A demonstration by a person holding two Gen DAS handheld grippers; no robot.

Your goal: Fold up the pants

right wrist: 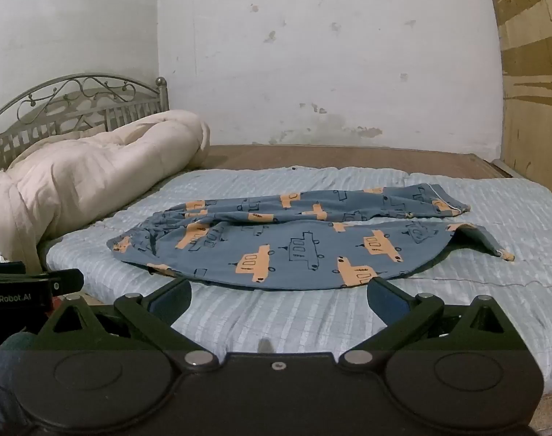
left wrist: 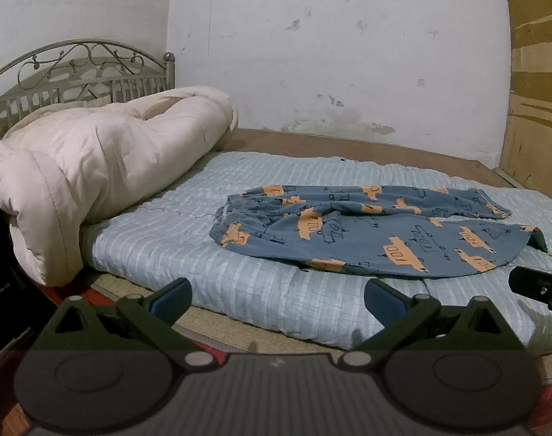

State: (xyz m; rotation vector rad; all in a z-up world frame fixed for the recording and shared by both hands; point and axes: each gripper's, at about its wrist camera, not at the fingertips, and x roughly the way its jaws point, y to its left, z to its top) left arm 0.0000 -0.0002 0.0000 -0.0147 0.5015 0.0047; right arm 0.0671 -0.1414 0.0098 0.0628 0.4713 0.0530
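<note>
Blue pants [left wrist: 370, 229] printed with orange cars lie spread on the light blue bed cover [left wrist: 188, 239], waistband to the left, legs running right. They also show in the right wrist view [right wrist: 294, 239], with the near leg's cuff flipped up at the right. My left gripper [left wrist: 278, 299] is open and empty, low at the bed's front edge, short of the pants. My right gripper [right wrist: 279, 299] is open and empty, just in front of the pants' near edge. Each gripper shows at the other view's side edge.
A rolled cream duvet [left wrist: 94, 167] lies at the left against the metal headboard [left wrist: 76, 69]. A white wall stands behind the bed, and a wooden panel [left wrist: 538, 91] at the right. Bare brown bed board [right wrist: 348, 156] runs along the wall.
</note>
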